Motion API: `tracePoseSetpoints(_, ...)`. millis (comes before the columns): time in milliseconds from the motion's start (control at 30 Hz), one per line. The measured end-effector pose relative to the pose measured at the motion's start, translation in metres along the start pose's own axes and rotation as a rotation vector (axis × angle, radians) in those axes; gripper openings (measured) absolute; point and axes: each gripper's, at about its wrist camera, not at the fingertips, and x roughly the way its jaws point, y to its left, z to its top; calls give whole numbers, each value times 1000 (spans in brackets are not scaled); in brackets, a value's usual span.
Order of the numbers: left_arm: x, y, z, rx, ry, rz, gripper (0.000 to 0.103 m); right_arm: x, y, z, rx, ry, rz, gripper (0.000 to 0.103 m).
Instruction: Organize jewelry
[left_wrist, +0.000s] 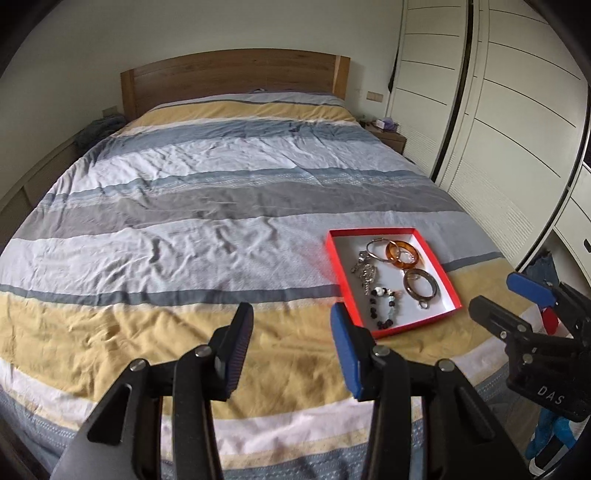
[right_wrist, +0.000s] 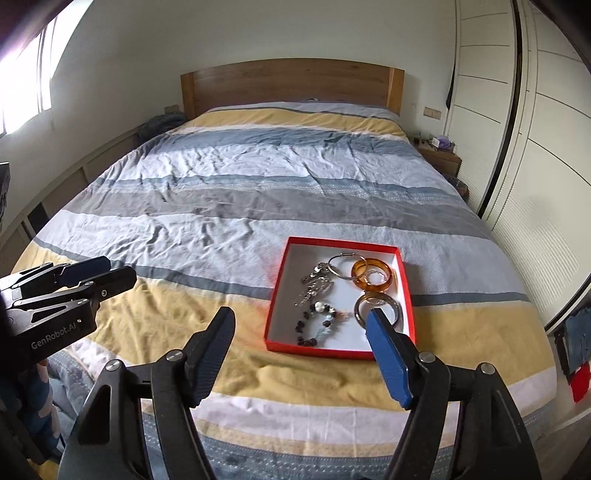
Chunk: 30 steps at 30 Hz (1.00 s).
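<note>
A shallow red box (left_wrist: 334, 266) (right_wrist: 276, 295) with a white inside lies on the striped bedspread near the foot of the bed. In it are an amber bangle (left_wrist: 402, 254) (right_wrist: 373, 277), a thin silver hoop (left_wrist: 378, 248) (right_wrist: 346, 265), a grey-brown bangle (left_wrist: 422, 283) (right_wrist: 376, 307), a silver chain piece (left_wrist: 364, 271) (right_wrist: 314, 283) and a dark beaded bracelet (left_wrist: 384, 308) (right_wrist: 317, 326). My left gripper (left_wrist: 291, 315) is open and empty, left of the box. My right gripper (right_wrist: 301, 319) is open and empty, just in front of the box.
The bed (left_wrist: 207, 206) fills most of both views, with a wooden headboard (right_wrist: 291, 83) at the far end. White wardrobe doors (right_wrist: 546, 147) run along the right. A nightstand (left_wrist: 388, 134) stands at the far right corner.
</note>
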Motion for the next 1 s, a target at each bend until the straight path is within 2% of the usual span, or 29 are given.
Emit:
tracePoseSetpoints(200,-52,18,-21,5,-67,84,42,-38,28,-19,1,-24,10,81)
tracePoseSetpoints(433,-98,33,-42,-7,-140,101,42,-71,41,-32,-4,-59,-15,83)
tracePoseSetpoints(1000,-159,61,-76,-59,-250,140,43,-119,75,-48,-62,-126,-39,86)
